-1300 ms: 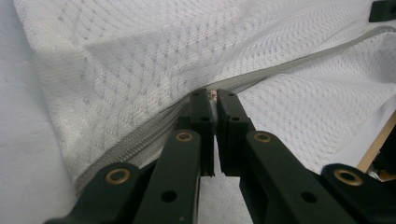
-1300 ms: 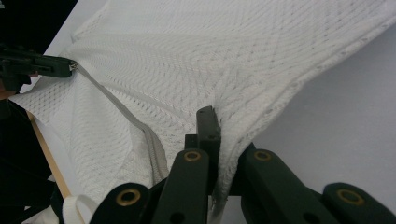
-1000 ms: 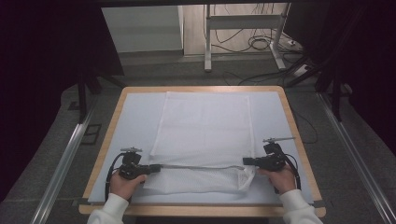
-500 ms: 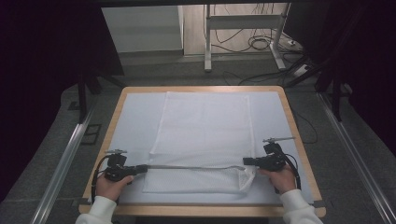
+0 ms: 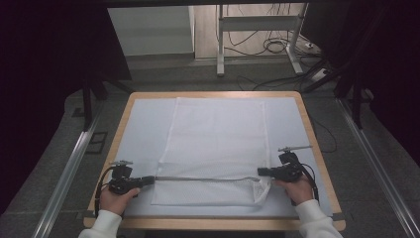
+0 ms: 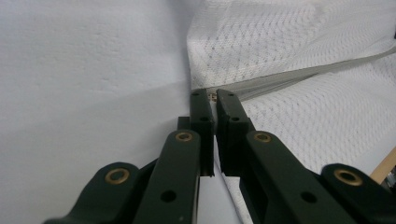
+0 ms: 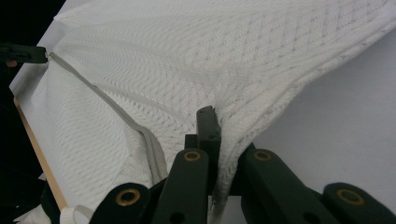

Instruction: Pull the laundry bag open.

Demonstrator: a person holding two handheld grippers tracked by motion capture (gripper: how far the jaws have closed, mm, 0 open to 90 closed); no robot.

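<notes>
A white mesh bag lies flat on the white mat of a wooden-edged table. A grey zipper runs across the bag near its front end. My left gripper is shut on the zipper's left end, where a small brass piece shows between its tips. My right gripper is shut on the bag's mesh at the right end of the zipper, and the fabric is bunched and lifted there. The zipper tape stretches away to the left gripper.
The table's wooden rim frames the mat. Metal rails run along the floor on both sides. A white desk frame and loose cables stand behind the table. Dark curtains hang at left and right.
My left gripper has moved left along the zipper line to the bag's left edge. The right gripper has kept its place and its hold.
</notes>
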